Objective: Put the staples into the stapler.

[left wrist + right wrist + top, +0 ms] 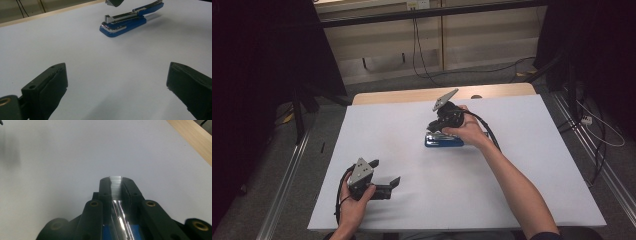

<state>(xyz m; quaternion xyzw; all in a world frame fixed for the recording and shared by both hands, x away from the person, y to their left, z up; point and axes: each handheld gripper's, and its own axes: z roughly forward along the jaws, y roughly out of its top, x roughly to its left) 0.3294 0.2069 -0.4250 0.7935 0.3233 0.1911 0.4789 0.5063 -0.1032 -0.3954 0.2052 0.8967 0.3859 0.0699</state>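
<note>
Right hand-held gripper [116, 185] pinches staple strip [115, 185] above open blue stapler [127, 21]; left hand-held gripper [116, 85] spread.

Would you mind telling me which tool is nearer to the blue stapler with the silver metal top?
The right tool is nearer: it is at the blue stapler, shut on its silver part. The left tool sits open, well apart, nearer the table's front edge.

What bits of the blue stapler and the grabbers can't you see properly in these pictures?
- Stapler, high view: its right end is covered by the right hand.
- Right gripper, right gripper view: its fingers pinch a silver strip and cover the metal's sides.
- Left gripper, left gripper view: the right finger is cut off by the picture's edge.
</note>
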